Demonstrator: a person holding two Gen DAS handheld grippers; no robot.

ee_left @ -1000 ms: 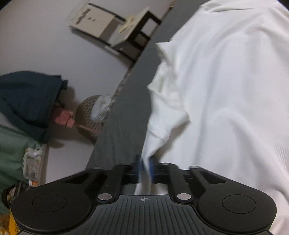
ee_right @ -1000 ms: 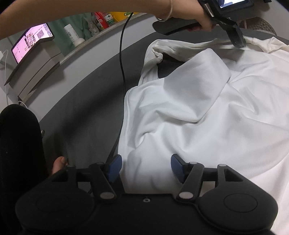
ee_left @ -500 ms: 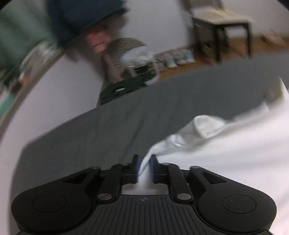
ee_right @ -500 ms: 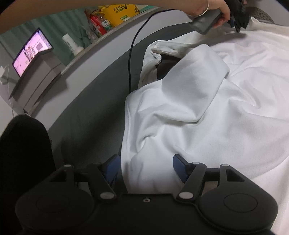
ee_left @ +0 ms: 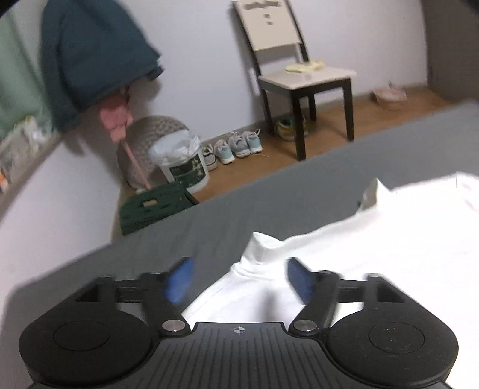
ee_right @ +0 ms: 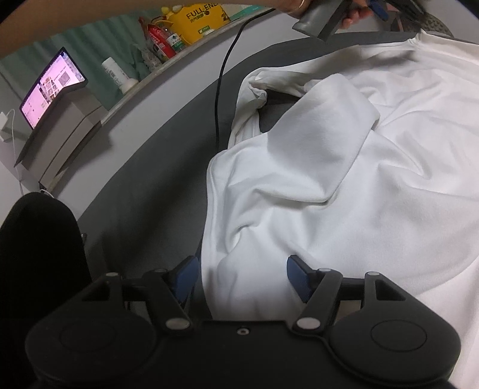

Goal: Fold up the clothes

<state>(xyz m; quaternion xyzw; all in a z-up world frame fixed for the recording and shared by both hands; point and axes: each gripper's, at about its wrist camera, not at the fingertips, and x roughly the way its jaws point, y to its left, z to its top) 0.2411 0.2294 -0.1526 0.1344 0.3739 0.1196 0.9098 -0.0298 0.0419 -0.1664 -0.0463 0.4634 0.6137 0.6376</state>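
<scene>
A white shirt [ee_right: 344,185] lies spread and rumpled on the dark grey bed [ee_right: 143,191]. One sleeve is folded across its body. My right gripper [ee_right: 241,278] is open, its blue pads either side of the shirt's near edge. My left gripper [ee_left: 239,279] is open over a corner of the shirt [ee_left: 344,263], holding nothing. The left gripper also shows in the right wrist view [ee_right: 371,9] at the far top, held in a hand above the shirt's far edge.
A black cable [ee_right: 220,89] runs across the bed from the left gripper. A shelf with bottles [ee_right: 161,39] and a lit screen [ee_right: 51,86] lines the wall. Beyond the bed stand a chair [ee_left: 296,68], a bucket [ee_left: 182,161], shoes [ee_left: 233,146] and a green crate [ee_left: 155,206].
My left gripper was shut on the shirt's edge, swung round to face the room, and has now opened and let the cloth go. My right gripper stayed open in place.
</scene>
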